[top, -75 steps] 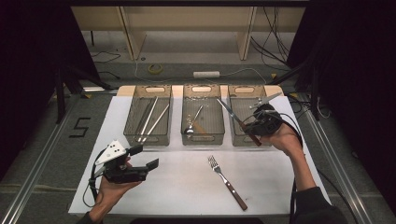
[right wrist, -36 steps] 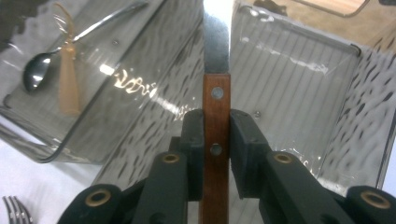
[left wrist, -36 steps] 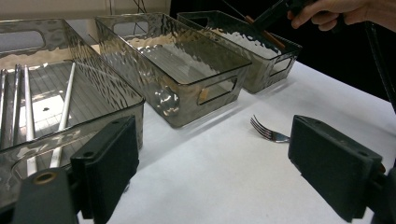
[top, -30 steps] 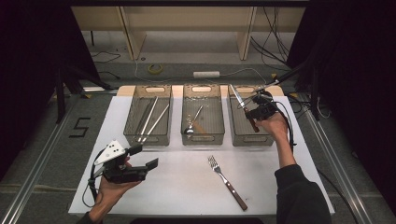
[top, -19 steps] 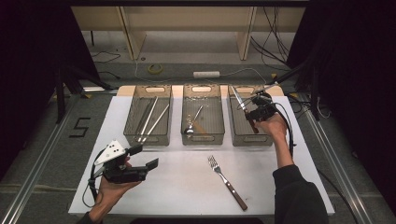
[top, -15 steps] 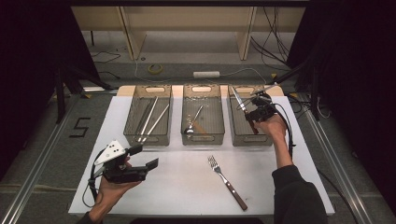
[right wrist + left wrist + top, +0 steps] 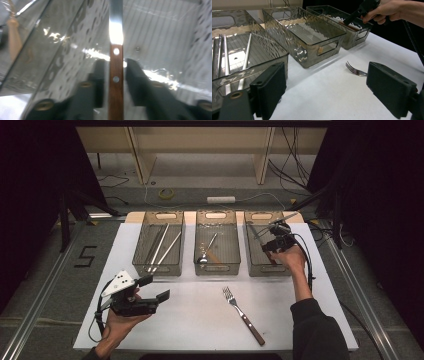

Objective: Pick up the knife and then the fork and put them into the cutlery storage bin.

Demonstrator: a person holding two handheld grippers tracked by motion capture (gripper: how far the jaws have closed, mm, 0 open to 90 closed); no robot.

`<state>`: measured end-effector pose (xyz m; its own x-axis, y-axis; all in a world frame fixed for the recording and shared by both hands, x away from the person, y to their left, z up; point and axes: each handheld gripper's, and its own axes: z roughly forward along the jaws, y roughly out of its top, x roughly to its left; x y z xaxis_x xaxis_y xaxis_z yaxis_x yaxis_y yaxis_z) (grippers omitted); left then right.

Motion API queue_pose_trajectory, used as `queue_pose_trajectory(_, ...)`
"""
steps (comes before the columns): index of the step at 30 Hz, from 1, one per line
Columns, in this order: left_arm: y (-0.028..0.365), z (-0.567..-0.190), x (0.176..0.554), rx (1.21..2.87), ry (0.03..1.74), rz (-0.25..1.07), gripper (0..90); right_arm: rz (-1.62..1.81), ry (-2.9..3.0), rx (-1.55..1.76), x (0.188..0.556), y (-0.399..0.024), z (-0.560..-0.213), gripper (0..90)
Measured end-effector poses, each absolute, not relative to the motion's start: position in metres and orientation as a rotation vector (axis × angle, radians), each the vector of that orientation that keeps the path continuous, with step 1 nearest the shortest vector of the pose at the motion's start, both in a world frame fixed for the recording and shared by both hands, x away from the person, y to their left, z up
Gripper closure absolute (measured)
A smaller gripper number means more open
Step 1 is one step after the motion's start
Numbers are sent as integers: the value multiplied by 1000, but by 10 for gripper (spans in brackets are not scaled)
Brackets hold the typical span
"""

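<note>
A knife (image 7: 116, 75) with a brown wooden handle and a steel blade lies inside the right clear bin (image 7: 260, 216). My right gripper (image 7: 115, 62) reaches into that bin. Its jaws have just been opening and now stand a little off the handle on both sides, with the knife still between them. From above, the right gripper (image 7: 274, 245) sits over the bin's middle and the knife (image 7: 256, 233) points to the far left. My left gripper (image 7: 156, 288) is held low at the table's front left, open and with nothing in it (image 7: 330, 82).
A fork (image 7: 242, 312) with a wooden handle lies on the white sheet in front of the bins; the same fork (image 7: 355, 71) shows between the left jaws' line of sight. The left bin (image 7: 159, 215) holds several metal rods. The middle bin (image 7: 216, 215) holds a spoon (image 7: 206, 251).
The right gripper carried the knife from the bin's front edge back over the right bin, and its jaws have parted from the handle. The left gripper has stayed where it was.
</note>
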<state>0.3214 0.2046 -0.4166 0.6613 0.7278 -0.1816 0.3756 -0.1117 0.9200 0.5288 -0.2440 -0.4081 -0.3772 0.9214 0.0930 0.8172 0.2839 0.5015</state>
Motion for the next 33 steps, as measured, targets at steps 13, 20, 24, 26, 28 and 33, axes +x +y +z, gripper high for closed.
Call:
queue_pose_trajectory(13,204,-417,322,1726,900,381,157,790,2374,1476,508,-242,-388,459)
queue_pose_trajectory(20,204,-417,322,1726,901,380,157,814,2443,1320,479,-228,-368,384)
queue_pose_trajectory(24,204,-417,322,1728,901,382,156,817,2476,1267,465,-221,-362,362)
queue_pose_trajectory(26,204,-417,322,1726,902,381,156,826,2486,1239,458,-218,-361,362)
queue_pose_trajectory(28,204,-417,322,1727,901,382,157,830,2498,1227,451,-215,-362,364)
queue_pose_trajectory(33,205,-417,321,1725,903,383,156,794,2512,1183,429,-208,-369,364)
